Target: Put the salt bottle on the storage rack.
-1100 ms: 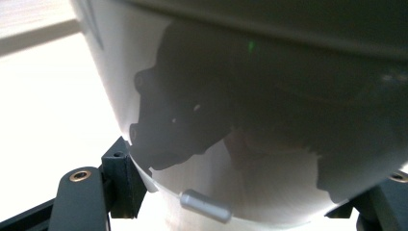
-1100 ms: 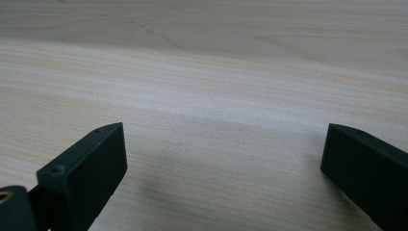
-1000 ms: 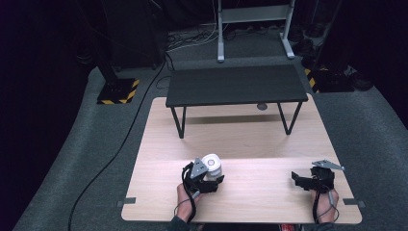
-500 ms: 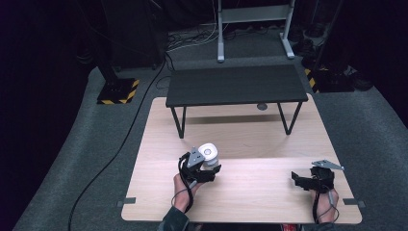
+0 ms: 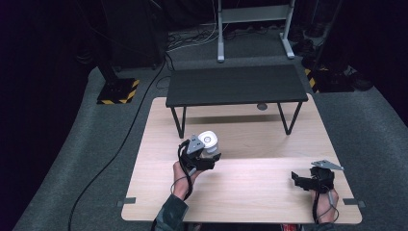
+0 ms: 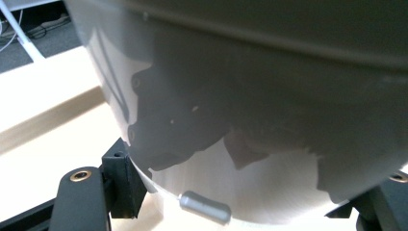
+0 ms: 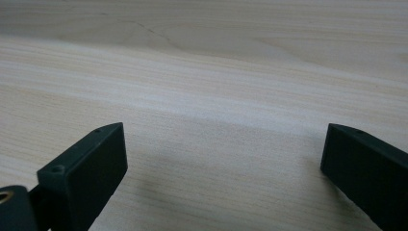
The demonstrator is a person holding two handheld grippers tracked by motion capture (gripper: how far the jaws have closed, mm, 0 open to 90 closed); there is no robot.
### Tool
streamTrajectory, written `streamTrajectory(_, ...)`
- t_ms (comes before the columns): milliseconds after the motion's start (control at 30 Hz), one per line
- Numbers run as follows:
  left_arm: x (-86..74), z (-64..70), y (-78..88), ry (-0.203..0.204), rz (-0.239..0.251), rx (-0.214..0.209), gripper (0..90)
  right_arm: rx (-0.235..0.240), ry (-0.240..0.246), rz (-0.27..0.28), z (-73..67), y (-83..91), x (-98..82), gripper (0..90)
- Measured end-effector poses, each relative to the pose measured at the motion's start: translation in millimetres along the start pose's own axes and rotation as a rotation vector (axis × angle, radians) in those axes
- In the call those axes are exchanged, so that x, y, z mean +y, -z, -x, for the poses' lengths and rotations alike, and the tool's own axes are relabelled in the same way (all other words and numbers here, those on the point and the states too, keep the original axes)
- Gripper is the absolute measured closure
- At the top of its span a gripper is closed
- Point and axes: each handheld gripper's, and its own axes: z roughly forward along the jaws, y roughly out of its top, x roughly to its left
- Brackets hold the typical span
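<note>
A shiny white-grey round vessel (image 5: 210, 140), cup- or pot-like, is held above the wooden table (image 5: 250, 207) left of centre. My left gripper (image 5: 207, 150) is shut on it, jaws on either side of its lower wall. In the left gripper view the vessel (image 6: 269, 96) is very close and mirrors the dark gripper; a small grey stub sticks out near its bottom edge. My right gripper (image 5: 300, 181) rests low near the table's front right corner. Its jaws stand wide apart over bare wood, and the right gripper (image 7: 223, 159) is open with nothing between them.
A low black bench (image 5: 235, 84) on thin legs stands across the far half of the table. A cable (image 5: 120, 144) runs over the grey carpet at the left, past a yellow-and-black striped base (image 5: 118, 91). A metal stand (image 5: 252, 29) is behind the table.
My left gripper has carried the vessel forward, away from the person, toward the bench. The right gripper has stayed where it was.
</note>
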Motion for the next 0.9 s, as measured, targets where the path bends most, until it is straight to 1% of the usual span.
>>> streamTrajectory(133, 9.6, -3.7, -0.3, -0.005, 0.009, -0.001, 27.8, -0.003, 0.003, 0.002, -0.5, 0.1, -0.4, 0.9)
streamTrajectory(167, 14.4, -5.4, -0.2, -0.008, 0.016, 0.001, 27.8, -0.003, 0.004, 0.002, -0.5, 0.0, -0.3, 0.9)
streamTrajectory(300, 20.6, -7.7, 0.0, -0.009, 0.022, -0.002, 27.8, -0.001, 0.004, 0.001, -0.1, -0.1, -0.1, 0.9)
streamTrajectory(667, 60.5, -17.7, 7.6, -0.042, 0.049, -0.004, 27.8, -0.002, 0.003, 0.002, -0.3, 0.1, -0.3, 0.9)
streamTrajectory(767, 70.5, -22.3, 9.3, -0.039, 0.06, -0.01, 27.9, -0.003, 0.003, 0.001, -0.5, 0.0, -0.2, 0.9)
streamTrajectory(833, 78.2, -27.6, 10.0, -0.031, 0.061, -0.024, 27.9, -0.002, 0.002, 0.001, -0.3, 0.1, -0.2, 0.9)
streamTrajectory(900, 85.7, -31.1, 10.3, -0.028, 0.058, -0.028, 27.9, -0.004, 0.002, 0.004, -0.6, 0.2, -0.6, 0.9)
